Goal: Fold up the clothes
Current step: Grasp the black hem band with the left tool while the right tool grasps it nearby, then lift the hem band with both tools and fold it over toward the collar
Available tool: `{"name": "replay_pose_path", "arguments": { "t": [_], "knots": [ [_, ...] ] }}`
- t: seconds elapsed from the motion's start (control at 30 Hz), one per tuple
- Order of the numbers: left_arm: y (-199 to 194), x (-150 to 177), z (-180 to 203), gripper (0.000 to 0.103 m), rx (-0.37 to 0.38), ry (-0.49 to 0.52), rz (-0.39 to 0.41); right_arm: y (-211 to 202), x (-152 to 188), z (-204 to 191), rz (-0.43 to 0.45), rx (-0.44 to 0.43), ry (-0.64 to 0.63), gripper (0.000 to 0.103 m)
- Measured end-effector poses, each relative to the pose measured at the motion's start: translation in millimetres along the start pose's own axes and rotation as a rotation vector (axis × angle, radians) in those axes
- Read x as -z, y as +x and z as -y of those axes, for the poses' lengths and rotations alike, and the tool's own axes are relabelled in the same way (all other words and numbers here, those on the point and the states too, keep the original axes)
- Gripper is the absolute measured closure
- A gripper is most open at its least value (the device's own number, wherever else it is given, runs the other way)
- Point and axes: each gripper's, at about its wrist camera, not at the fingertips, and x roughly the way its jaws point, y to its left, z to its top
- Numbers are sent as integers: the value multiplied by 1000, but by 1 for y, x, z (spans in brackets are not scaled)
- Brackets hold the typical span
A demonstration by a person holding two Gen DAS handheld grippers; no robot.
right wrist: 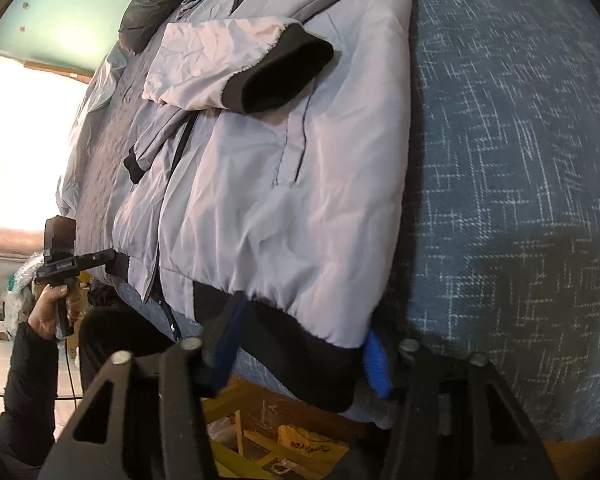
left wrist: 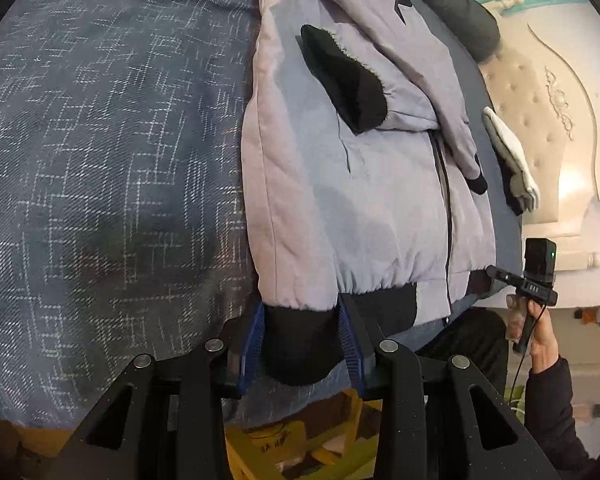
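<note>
Both tools, left [left wrist: 302, 340] and right [right wrist: 300, 360], apparently clench the jacket's [left wrist: 360, 200] black hem at the bed [left wrist: 100, 160] edge.

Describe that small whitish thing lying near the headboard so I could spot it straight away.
Start at the blue patterned bedspread with the big grey jacket spread on it. Past the jacket's zipped side, at the bed's edge by the cream tufted headboard, lies a small folded white-and-grey cloth. It is far smaller and paler than the jacket, and apart from it.
</note>
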Motion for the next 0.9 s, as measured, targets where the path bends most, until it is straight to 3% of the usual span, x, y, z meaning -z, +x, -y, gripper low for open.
{"name": "replay_pose_path", "arguments": {
  "t": [0.03,0.1,0.27,0.5,0.67,0.77,0.9],
  "knots": [
    [1,0,1,75,-5,3,1,-1,0,0,4,0,-3,67],
    [-2,0,4,78,-6,12,12,-5,0,1,12,0,-7,83],
    [-17,0,10,80,25,26,47,-10,1,2,26,-5,-17,83],
    [-1,-2,-10,78,48,-39,-6,6,0,14,10,-21,55,78],
    [-2,2,-8,78,40,-35,6,-3,2,8,35,-22,28,88],
    [-10,3,5,88,10,18,21,-15,1,-1,62,-27,-7,90],
    [-29,4,24,91,0,66,40,-33,4,-11,103,-66,-38,91]
  ]
}}
